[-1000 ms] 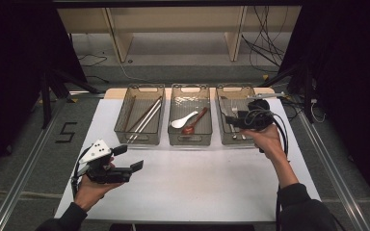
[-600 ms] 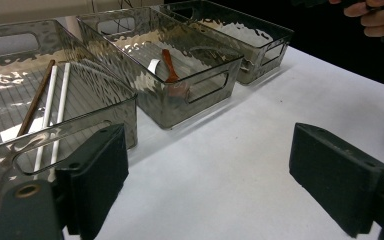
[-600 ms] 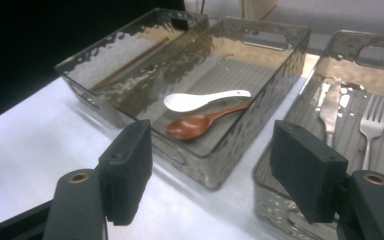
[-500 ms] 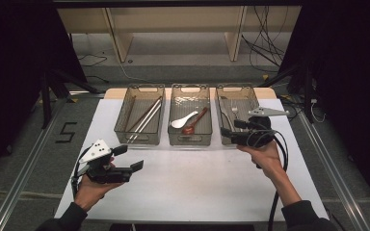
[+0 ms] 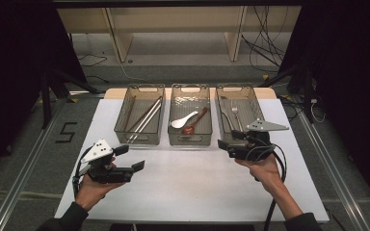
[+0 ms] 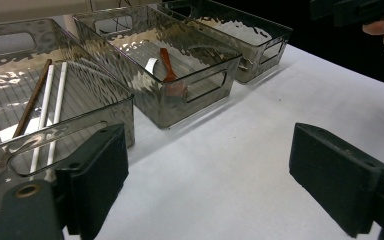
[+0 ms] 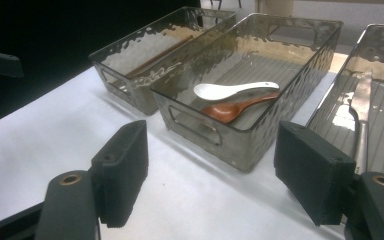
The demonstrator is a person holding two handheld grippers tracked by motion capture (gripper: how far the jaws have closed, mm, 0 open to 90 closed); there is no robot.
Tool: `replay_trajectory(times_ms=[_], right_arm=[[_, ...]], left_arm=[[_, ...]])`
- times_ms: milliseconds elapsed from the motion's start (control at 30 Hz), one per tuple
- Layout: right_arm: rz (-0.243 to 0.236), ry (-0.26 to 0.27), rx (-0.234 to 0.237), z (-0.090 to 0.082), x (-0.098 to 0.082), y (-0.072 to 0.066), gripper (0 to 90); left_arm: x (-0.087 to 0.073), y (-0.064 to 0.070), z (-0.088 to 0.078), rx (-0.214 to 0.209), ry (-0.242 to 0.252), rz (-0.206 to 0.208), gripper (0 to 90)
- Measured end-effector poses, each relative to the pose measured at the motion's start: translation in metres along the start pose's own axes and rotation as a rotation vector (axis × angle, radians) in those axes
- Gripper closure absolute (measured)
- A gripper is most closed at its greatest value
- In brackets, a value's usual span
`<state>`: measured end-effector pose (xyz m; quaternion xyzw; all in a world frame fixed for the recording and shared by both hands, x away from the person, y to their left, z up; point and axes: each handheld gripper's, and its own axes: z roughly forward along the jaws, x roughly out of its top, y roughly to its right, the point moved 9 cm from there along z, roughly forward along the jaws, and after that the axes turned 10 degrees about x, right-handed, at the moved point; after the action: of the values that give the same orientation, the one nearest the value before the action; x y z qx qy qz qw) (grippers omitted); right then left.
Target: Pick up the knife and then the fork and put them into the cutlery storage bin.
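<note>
Both fingers of the right gripper (image 7: 210, 175) stand spread wide, with nothing between them; they have just been opening further. We see this gripper (image 5: 231, 144) in the high view at the near end of the right bin (image 5: 250, 103), held in the right hand (image 5: 262, 168), its jaws pointing toward the middle of the table (image 5: 192, 187).

Left gripper (image 6: 207, 185) fingers are likewise spread, with bare white table surface between them. In the high view the left gripper (image 5: 127, 161) sits low at the near left of the table, held in the left hand (image 5: 94, 185), well apart from the bins.

We note three clear ribbed bins side by side at the far edge of the table. Left bin (image 5: 125, 113): chopsticks (image 5: 147, 118) lying lengthwise. Middle bin (image 5: 190, 139): a white spoon (image 7: 235, 90) and a brown wooden spoon (image 7: 232, 110), touching, the white one lying over the brown handle. Right bin: a metal knife (image 7: 362, 115) and a fork (image 5: 236, 115), flat on the ribbed floor, just beside each other. From the right gripper view, the knife lies just beyond the right-hand finger (image 7: 312, 172).
</note>
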<state>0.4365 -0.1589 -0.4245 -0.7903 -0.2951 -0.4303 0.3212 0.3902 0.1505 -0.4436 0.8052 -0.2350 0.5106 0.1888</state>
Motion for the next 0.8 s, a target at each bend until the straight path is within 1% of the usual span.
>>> replay_trajectory(times_ms=[33, 100, 200, 233, 300, 467, 533, 667, 733, 800], right_arm=[[0.001, -0.001, 0.000, -0.001, -0.001, -0.001, 30.4], [-0.008, 0.008, -0.006, -0.004, -0.004, -0.003, 30.1], [-0.007, 0.016, -0.006, -0.008, -0.010, -0.006, 29.9], [-0.005, 0.016, -0.009, -0.010, -0.012, -0.007, 29.7], [-0.005, 0.023, -0.005, -0.011, -0.015, -0.010, 29.5], [-0.030, 0.037, 0.010, -0.014, -0.020, -0.019, 28.4], [-0.027, 0.038, 0.009, -0.015, -0.023, -0.021, 27.4], [-0.050, 0.028, -0.012, -0.018, -0.028, -0.022, 23.8], [-0.039, 0.034, -0.013, -0.021, -0.030, -0.023, 22.6], [-0.041, 0.035, -0.017, -0.023, -0.033, -0.022, 22.4]], left_arm=[[-0.001, 0.000, 0.000, -0.001, -0.005, 0.007, 15.4], [-0.002, 0.000, -0.001, -0.003, -0.007, 0.005, 15.4], [-0.002, 0.000, -0.003, -0.009, -0.004, 0.003, 15.4], [-0.002, 0.000, -0.004, -0.017, 0.000, -0.012, 15.3], [-0.001, -0.001, -0.004, -0.023, 0.007, -0.027, 15.3], [-0.002, -0.001, -0.004, -0.022, 0.001, -0.021, 15.3], [-0.001, 0.000, -0.004, -0.026, 0.001, -0.019, 15.3], [-0.001, 0.001, -0.004, -0.028, 0.001, -0.022, 15.3], [-0.002, 0.002, -0.004, -0.030, 0.001, -0.023, 15.3], [-0.002, 0.003, -0.004, -0.034, 0.000, -0.018, 15.3]])
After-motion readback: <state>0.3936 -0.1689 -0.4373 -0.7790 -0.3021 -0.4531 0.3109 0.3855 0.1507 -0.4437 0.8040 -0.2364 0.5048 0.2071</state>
